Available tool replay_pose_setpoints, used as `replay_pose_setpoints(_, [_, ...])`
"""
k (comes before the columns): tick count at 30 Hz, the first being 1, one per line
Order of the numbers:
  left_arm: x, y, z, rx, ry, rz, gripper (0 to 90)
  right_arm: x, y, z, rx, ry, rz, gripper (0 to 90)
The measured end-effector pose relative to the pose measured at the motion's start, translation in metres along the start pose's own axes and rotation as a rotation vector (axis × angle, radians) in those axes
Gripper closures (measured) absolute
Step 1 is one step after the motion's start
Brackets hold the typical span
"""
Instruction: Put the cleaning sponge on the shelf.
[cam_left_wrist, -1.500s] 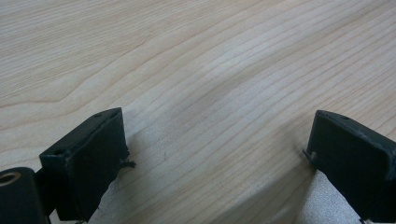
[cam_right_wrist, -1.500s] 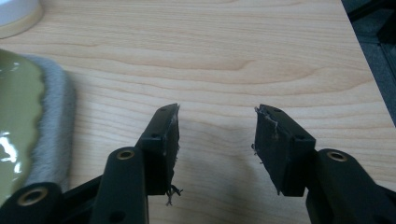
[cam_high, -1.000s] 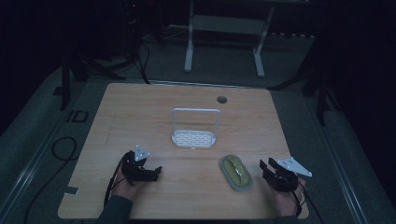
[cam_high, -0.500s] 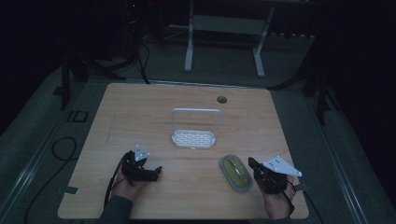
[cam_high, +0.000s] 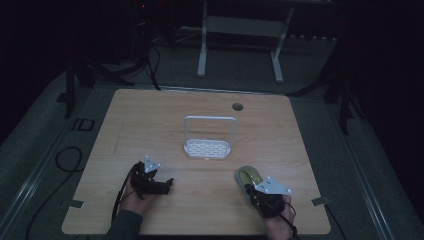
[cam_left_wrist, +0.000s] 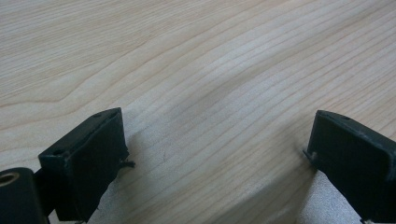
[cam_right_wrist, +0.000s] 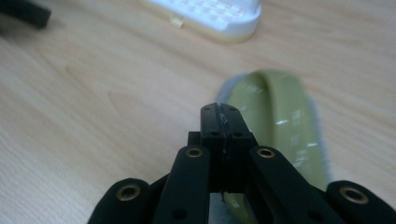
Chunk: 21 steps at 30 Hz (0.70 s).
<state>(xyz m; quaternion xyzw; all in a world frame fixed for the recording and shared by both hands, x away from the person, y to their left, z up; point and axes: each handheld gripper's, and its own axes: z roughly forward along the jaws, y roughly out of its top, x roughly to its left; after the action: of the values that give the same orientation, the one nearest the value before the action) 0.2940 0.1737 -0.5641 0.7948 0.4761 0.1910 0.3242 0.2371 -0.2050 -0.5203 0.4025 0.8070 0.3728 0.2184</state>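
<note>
Right gripper (cam_right_wrist: 223, 122) clenched, empty, over near end of yellow-green object (cam_right_wrist: 280, 121) near front right of table (cam_high: 150, 115). Left gripper (cam_left_wrist: 215, 140) released, idle. Risk: closed jaws nudge object, no grasp.

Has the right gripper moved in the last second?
Yes. The right gripper has slid left along the table's near edge, judged against the white rack, and now sits over the yellow-green object's near end, jaws shut.

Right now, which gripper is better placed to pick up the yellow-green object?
Right. The right gripper sits at the yellow-green object, jaws shut, so they must open first. The left gripper, jaws open, is farther off over bare table.
</note>
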Motion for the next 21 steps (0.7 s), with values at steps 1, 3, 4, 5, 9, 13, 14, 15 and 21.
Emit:
replay_pose_setpoints(1, [0.0,0.0,0.0,0.0,0.0,0.0,4.6,0.001,-0.002,0.002,0.008,-0.001,-0.006,89.6])
replay_pose_setpoints(3, [0.0,0.0,0.0,0.0,0.0,0.0,4.6,0.002,-0.003,0.004,0.02,-0.003,-0.012,89.5])
replay_pose_setpoints(4, [0.0,0.0,0.0,0.0,0.0,0.0,4.6,0.003,-0.004,0.006,0.029,-0.005,-0.017,89.3])
replay_pose_setpoints(5, [0.0,0.0,0.0,0.0,0.0,0.0,4.6,0.002,-0.006,0.007,0.041,-0.007,-0.017,89.2])
replay_pose_setpoints(9, [0.0,0.0,0.0,0.0,0.0,-0.001,4.6,-0.001,-0.009,0.009,0.055,-0.017,-0.015,89.2])
replay_pose_setpoints(13, [0.0,0.0,0.0,0.0,0.001,-0.001,4.6,-0.004,-0.01,0.01,0.066,-0.022,-0.006,89.2])
replay_pose_setpoints(14, [0.0,0.0,0.0,0.0,0.001,-0.001,4.6,-0.004,-0.01,0.01,0.068,-0.025,-0.01,89.2])
replay_pose_setpoints(15, [0.0,0.0,0.0,0.0,0.001,-0.001,4.6,-0.005,-0.01,0.011,0.069,-0.025,-0.007,89.2])
replay_pose_setpoints(21, [0.0,0.0,0.0,0.0,0.002,-0.002,4.6,-0.01,-0.01,0.011,0.073,-0.029,-0.001,89.1])
